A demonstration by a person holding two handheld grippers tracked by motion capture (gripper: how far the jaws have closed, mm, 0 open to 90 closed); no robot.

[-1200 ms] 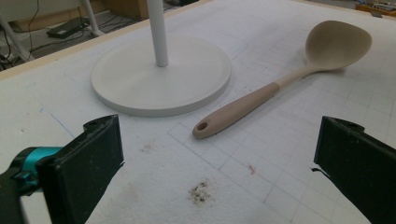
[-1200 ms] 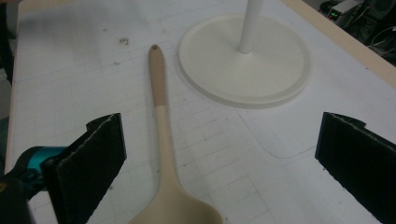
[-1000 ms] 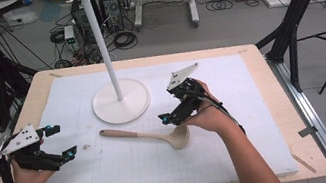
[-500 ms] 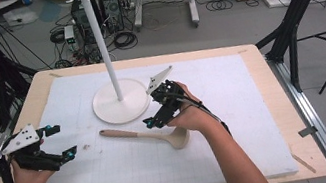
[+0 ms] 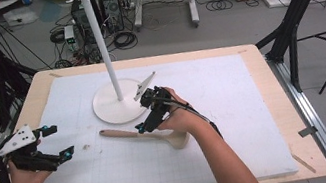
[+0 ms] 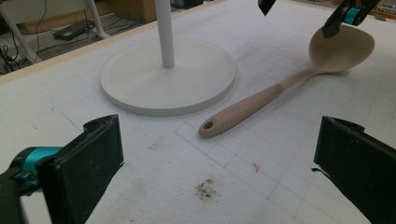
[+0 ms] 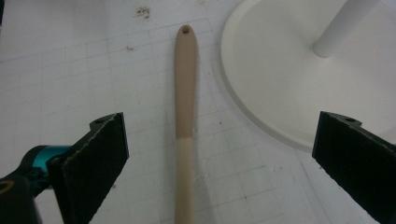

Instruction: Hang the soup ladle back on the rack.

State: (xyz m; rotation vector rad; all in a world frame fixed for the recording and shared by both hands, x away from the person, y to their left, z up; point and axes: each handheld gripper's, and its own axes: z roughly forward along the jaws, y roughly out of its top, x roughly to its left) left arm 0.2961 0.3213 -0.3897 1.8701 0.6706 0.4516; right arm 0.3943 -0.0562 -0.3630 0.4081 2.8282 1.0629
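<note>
Right gripper view: wooden spoon (image 7: 185, 116) flat on bench, handle running straight ahead between the right claw (image 7: 219, 154)'s spread jaws, beside stand base (image 7: 280, 70). Right claw nearer, released, empty. Left claw (image 5: 55, 142) by the left edge, likewise released, well apart.

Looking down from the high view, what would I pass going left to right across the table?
Left gripper → small dark speck → wooden spoon's handle tip → white stand's pole → right gripper → spoon's bowl.
</note>
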